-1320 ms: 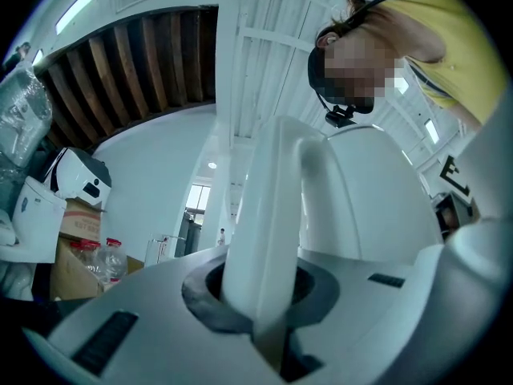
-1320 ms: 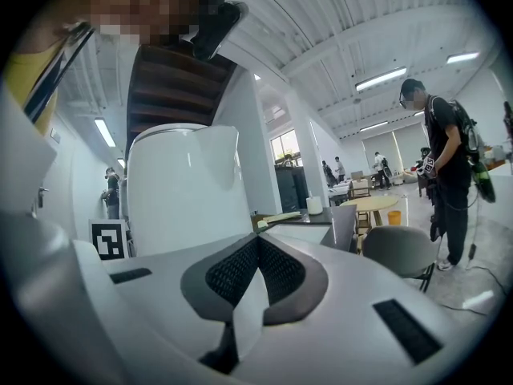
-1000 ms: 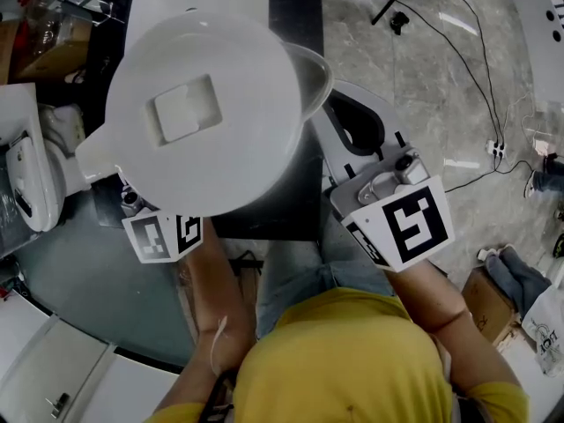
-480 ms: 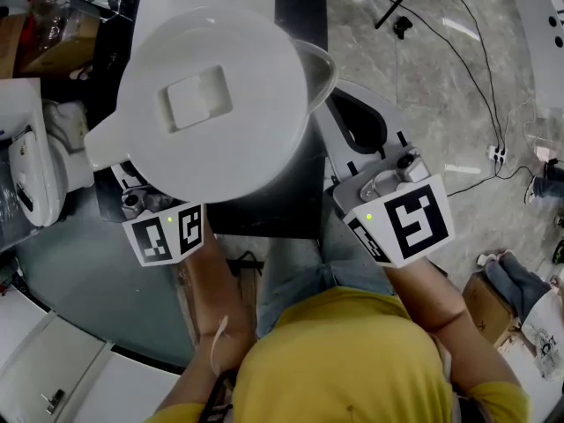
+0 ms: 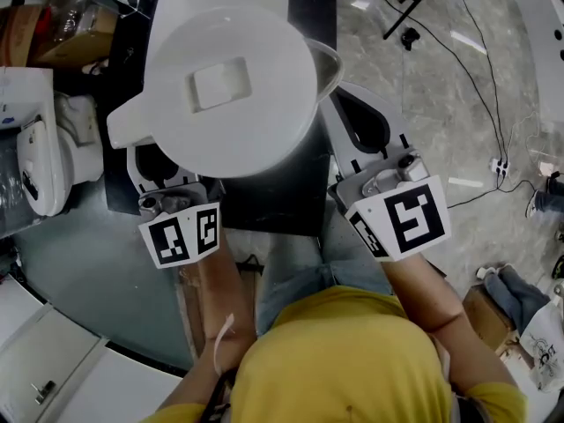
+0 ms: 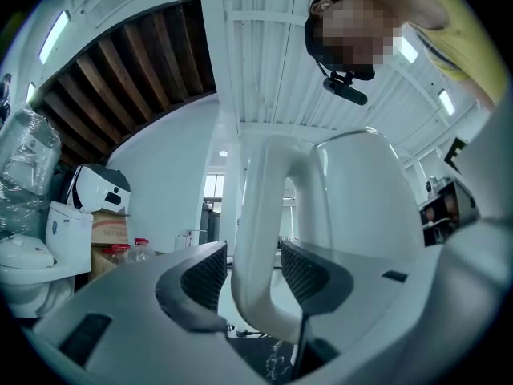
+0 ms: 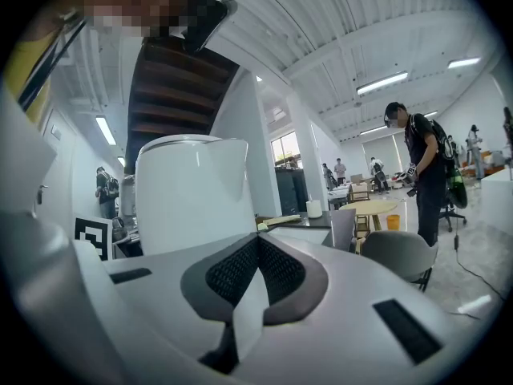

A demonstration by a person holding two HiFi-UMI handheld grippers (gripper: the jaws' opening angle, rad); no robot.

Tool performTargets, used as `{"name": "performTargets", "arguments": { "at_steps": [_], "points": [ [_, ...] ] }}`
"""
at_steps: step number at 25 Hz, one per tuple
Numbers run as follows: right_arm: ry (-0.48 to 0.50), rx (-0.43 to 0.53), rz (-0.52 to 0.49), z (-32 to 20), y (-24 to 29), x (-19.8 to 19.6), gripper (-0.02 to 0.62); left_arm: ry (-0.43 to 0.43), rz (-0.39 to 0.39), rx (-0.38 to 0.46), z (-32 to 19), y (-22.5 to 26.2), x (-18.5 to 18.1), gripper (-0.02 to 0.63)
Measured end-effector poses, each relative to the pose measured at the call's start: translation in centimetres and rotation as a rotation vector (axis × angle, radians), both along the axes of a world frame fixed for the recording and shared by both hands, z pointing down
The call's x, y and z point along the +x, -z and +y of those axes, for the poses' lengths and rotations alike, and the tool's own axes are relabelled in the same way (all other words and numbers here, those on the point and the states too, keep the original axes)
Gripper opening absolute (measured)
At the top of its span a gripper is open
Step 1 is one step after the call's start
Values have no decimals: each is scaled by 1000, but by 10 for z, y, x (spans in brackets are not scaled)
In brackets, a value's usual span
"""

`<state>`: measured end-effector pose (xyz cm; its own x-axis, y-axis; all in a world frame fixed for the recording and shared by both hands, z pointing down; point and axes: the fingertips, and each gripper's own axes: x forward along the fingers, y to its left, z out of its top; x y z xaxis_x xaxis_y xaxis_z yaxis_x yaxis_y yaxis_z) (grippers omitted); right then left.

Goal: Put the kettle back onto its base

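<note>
The white kettle (image 5: 229, 91) stands on the dark table (image 5: 282, 192), seen from above, spout to the left; whatever lies under it is hidden. In the left gripper view its looped handle (image 6: 260, 239) rises between the jaws, in front of the kettle body (image 6: 361, 199). My left gripper (image 6: 255, 275) has just been opening. Its pads stand off the handle on both sides. In the head view the left gripper (image 5: 176, 179) pokes out from under the kettle's near edge. My right gripper (image 5: 348, 104) hangs beside the kettle's right side, pads together and empty (image 7: 252, 275).
A white appliance (image 5: 40, 161) and a cardboard box (image 5: 66, 42) sit left of the table. Cables (image 5: 493, 77) and a power strip (image 5: 500, 166) lie on the stone floor to the right. A person (image 7: 421, 167) and a grey chair (image 7: 397, 255) are further off.
More of the left gripper now shows below the kettle's edge, and its marker cube sits lower in the picture. The kettle and the right gripper keep their places relative to each other.
</note>
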<state>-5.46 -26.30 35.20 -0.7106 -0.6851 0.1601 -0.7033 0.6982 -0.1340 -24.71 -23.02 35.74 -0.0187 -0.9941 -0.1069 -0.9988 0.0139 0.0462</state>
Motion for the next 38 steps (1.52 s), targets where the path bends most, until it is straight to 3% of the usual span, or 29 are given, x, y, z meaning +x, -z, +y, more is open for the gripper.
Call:
{"name": "performTargets", "arguments": {
  "at_steps": [16, 38],
  "points": [
    [7, 37, 19, 12, 10, 1, 16, 69, 8, -67, 38, 5, 4, 198],
    [18, 73, 31, 23, 19, 6, 15, -19, 26, -141, 63, 13, 64, 197]
  ]
}}
